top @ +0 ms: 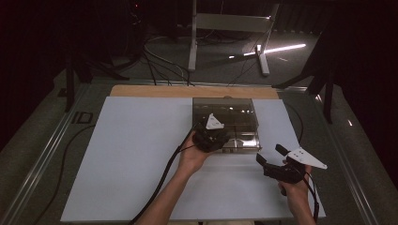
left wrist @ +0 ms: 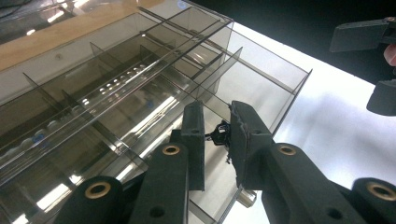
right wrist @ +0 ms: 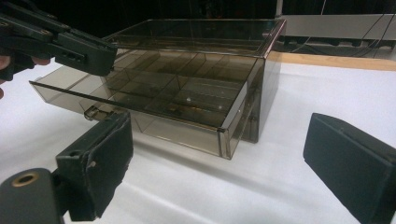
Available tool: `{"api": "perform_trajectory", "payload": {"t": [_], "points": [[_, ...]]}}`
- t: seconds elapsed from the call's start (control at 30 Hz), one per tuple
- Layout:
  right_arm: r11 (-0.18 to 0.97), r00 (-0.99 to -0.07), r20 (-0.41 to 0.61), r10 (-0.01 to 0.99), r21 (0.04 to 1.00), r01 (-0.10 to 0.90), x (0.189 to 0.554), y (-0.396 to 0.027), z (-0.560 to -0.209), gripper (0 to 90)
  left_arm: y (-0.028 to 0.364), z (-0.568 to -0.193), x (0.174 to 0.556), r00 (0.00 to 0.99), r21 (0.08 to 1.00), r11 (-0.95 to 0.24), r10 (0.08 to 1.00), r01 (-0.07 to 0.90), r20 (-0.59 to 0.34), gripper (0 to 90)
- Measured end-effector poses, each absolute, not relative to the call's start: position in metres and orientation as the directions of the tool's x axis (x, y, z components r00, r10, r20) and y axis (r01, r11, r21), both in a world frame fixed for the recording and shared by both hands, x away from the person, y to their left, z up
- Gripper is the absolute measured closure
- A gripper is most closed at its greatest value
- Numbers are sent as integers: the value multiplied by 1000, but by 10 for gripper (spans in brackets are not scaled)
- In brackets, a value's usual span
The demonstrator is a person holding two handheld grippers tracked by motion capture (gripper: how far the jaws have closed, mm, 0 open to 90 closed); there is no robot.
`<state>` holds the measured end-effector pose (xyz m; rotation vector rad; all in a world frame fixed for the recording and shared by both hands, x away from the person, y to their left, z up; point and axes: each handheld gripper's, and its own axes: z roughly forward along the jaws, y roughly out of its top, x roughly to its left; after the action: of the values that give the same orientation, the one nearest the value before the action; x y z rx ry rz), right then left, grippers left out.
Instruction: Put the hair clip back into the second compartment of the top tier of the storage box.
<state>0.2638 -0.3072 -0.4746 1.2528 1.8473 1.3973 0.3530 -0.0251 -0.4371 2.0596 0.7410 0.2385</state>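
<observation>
A smoked-transparent drawer box (top: 226, 123) stands on the white sheet (top: 136, 159) toward the far middle of the table. Its top drawer (right wrist: 140, 100) is pulled partway out toward the person, and thin dividers split it into compartments. In the left gripper view, rows of pale, rounded pieces (left wrist: 116, 84) show through the tinted walls deeper in the box; what they are is too dim to tell. The pulled-out compartments seen from the right gripper view look bare apart from reflections.

The left gripper (left wrist: 217, 135) reaches over the open drawer, its jaws drawn close and pinching a small black object (left wrist: 218, 135) with thin prongs; its exact kind is hard to make out. The right gripper (top: 271, 154) hovers over the sheet just right of the box, jaws spread wide with nothing between them.

The sheet covers a wooden tabletop (top: 187, 91), whose far edge shows bare. Beyond it the room is dark: a grey floor with cables (top: 159, 63), a white stand's legs (top: 230, 28), and a strip of light (top: 281, 48). The box's rear and lower drawers are lost in glare and shadow.
</observation>
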Motion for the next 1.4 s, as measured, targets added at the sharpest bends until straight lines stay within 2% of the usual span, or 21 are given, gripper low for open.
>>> {"api": "perform_trajectory", "payload": {"t": [0.9, 0.93, 1.07, 1.27, 1.4], "points": [[48, -448, 132, 884, 928, 369, 264, -308, -475, 86, -32, -442, 351, 805, 803, -421, 581, 422, -119, 757], [48, -448, 132, 884, 929, 368, 264, -308, -475, 86, -32, -442, 351, 802, 807, -410, 584, 425, -126, 675], [48, -449, 132, 884, 929, 367, 264, -308, -475, 86, -28, -439, 352, 786, 819, -372, 600, 438, -148, 502], [48, -449, 132, 884, 929, 368, 264, -308, -475, 86, -25, -436, 351, 759, 833, -340, 637, 437, -138, 272], [50, -450, 131, 883, 928, 368, 264, -307, -475, 86, -23, -435, 351, 752, 840, -316, 640, 441, -154, 180]]}}
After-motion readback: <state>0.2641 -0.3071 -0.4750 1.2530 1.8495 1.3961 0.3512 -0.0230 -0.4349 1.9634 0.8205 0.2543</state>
